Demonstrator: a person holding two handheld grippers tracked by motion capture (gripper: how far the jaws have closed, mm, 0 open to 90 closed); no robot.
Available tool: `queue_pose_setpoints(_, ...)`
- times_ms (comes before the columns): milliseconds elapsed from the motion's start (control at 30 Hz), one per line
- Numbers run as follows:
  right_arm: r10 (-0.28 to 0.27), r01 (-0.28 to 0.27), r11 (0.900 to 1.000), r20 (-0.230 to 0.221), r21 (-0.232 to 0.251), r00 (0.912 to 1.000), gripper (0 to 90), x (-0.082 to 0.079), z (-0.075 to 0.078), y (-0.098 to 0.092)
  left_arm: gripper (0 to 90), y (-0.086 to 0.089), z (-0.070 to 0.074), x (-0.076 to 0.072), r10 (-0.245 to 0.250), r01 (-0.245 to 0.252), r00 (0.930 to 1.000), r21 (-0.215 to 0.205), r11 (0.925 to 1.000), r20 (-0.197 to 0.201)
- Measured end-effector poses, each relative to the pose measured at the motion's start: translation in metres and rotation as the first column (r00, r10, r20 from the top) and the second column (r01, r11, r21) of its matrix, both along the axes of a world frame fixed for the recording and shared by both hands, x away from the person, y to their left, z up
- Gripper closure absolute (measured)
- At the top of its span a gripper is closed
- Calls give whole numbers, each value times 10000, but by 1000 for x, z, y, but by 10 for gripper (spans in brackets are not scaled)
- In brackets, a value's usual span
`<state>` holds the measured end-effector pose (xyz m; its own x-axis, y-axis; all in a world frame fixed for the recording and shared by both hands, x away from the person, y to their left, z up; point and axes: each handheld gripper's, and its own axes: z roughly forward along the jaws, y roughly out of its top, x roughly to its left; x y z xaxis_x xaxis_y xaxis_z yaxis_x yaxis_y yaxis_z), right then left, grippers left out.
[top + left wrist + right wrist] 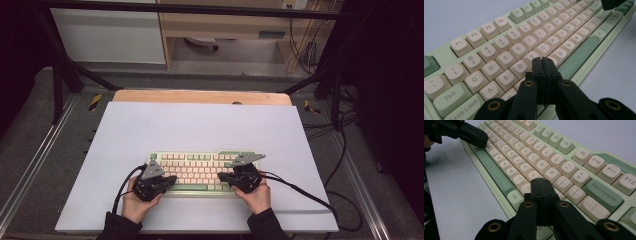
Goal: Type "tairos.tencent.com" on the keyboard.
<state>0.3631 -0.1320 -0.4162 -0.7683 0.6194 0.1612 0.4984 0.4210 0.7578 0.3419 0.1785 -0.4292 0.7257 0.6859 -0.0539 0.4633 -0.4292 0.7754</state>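
Right now a green keyboard (pixel 200 172) with cream keys lies flat on a white sheet (pixel 200 125) that covers the table (pixel 200 96), near the person's edge and about midway across. Both hands come in from below, each with a black gripper over one end of the keyboard.

The left gripper (pixel 543 61) has its jaws pressed together with nothing between them. Its tips sit over the lower letter rows, just beside the D key (pixel 520 67) and near the long green space bar (pixel 579 56); whether they touch a key I cannot tell.

The right gripper (pixel 541 182) is likewise closed on nothing. Its tips hang over the keys just below the L key (pixel 533 175), with the Alt key (pixel 514 196) just to its left and the Backspace key (pixel 604 192) farther right.
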Motion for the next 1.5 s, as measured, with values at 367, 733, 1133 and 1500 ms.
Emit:
queue_pose_setpoints(367,-68,68,9999,31,77,10000,900,0,2,0,900,11,6,-3,29,-29,10000,-136,9999,58)
queue_pose_setpoints(733,-124,122,9997,82,194,9999,900,2,6,4,900,27,10,-5,221,-220,9997,-207,9995,50)
queue_pose_setpoints(1133,-196,195,9995,38,256,9998,900,8,7,19,900,42,11,-3,432,-430,9990,-332,9985,64)
queue_pose_setpoints(1500,-369,369,9993,-41,-36,9993,900,24,-3,37,900,47,11,-2,541,-539,9985,-349,9979,47)
